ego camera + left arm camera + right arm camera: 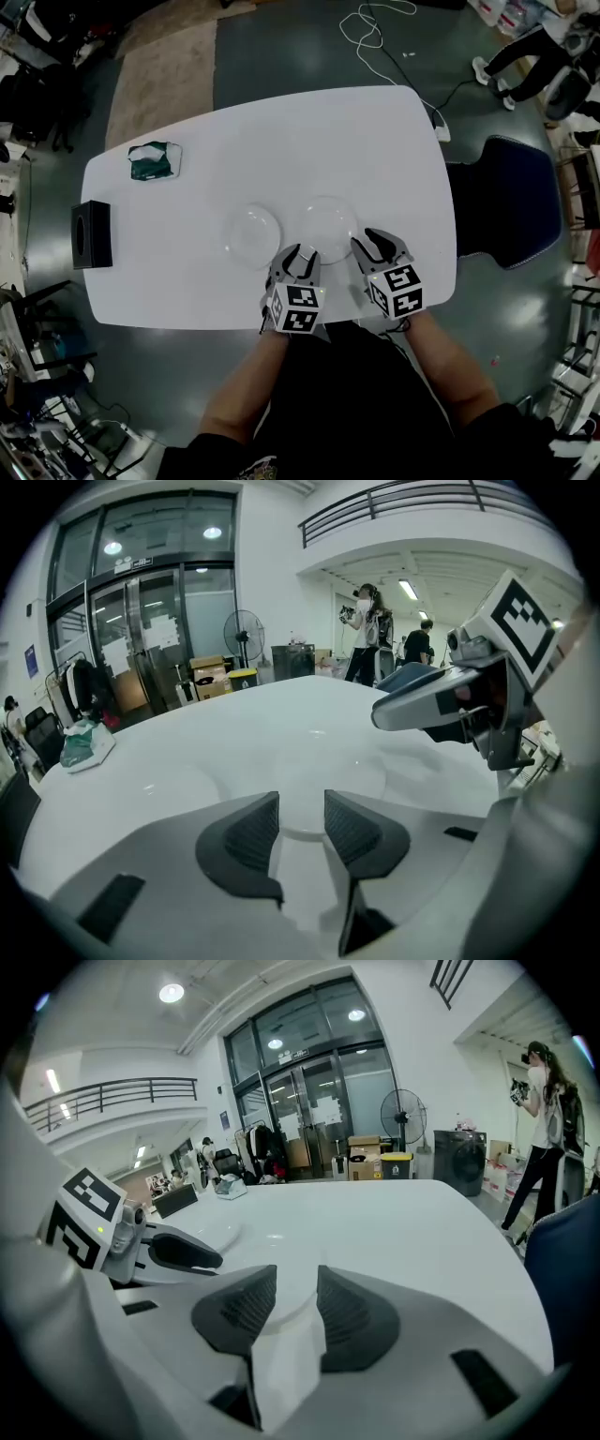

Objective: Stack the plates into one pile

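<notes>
Head view showed two clear plates, one to the left [251,231] and one to the right [328,221], lying side by side and unstacked near the middle of a white table [281,131]. The left gripper [298,255] hung at the near edge of the pair, and the right gripper [380,242] was by the right-hand plate's near rim. Each gripper view showed the jaws standing well apart and pressing on nothing. Both grippers carried cubes printed with black-and-white square markers. A green packet [150,160] lay towards the table's far left corner, its print too small to read, with a black box [91,234] at the left edge. A dark blue chair [506,202] stood at the right end.
</notes>
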The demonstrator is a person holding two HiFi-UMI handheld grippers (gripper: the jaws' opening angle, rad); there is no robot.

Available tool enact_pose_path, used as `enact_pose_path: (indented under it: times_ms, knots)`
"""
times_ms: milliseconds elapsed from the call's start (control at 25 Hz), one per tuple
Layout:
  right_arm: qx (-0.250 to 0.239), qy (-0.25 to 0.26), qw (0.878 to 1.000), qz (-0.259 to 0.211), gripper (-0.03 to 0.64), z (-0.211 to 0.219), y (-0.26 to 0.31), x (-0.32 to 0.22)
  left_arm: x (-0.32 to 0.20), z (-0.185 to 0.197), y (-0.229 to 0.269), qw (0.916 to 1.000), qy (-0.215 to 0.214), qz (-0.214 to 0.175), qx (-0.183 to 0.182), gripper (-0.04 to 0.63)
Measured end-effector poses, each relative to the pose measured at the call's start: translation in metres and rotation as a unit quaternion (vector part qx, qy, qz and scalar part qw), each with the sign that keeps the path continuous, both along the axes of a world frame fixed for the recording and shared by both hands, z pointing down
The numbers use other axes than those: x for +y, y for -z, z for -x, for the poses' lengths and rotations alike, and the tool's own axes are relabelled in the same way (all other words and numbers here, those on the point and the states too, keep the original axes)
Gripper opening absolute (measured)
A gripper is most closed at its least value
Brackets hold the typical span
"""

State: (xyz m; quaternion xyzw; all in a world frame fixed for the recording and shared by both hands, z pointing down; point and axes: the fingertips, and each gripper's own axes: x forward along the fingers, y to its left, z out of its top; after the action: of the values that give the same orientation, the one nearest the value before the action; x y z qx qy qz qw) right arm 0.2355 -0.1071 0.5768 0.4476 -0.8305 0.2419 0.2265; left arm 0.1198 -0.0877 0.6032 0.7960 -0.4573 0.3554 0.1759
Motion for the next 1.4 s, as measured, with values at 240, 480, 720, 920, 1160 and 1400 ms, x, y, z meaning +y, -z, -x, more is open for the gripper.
enact_pose_path:
  times_ms: [240,480,720,920,1160,1400]
  knots:
    - [-0.015,-0.009,1.000,0.019,0.156,0.003,-0.010,-0.003,0.000,0.001,-0.002,1.0000,0.003,-0.001,0.007,0.156]
    - [-0.052,-0.030,0.997,0.048,0.161,0.002,-0.018,-0.005,0.001,0.001,-0.007,1.0000,0.003,0.003,0.008,0.156]
    - [-0.077,-0.039,0.994,0.072,0.161,0.007,-0.023,-0.008,0.001,0.001,-0.005,0.9999,0.002,-0.001,0.015,0.156]
    - [-0.088,-0.048,0.991,0.084,0.161,0.009,-0.026,-0.012,0.001,0.002,-0.005,0.9998,0.004,-0.002,0.017,0.156]
    - [-0.103,-0.056,0.987,0.106,0.161,0.010,-0.028,-0.018,0.001,0.003,-0.008,0.9998,0.007,0.002,0.020,0.156]
    - [-0.108,-0.022,0.983,0.146,0.156,0.024,-0.034,-0.019,-0.001,0.005,-0.009,0.9997,0.009,0.000,0.024,0.156]
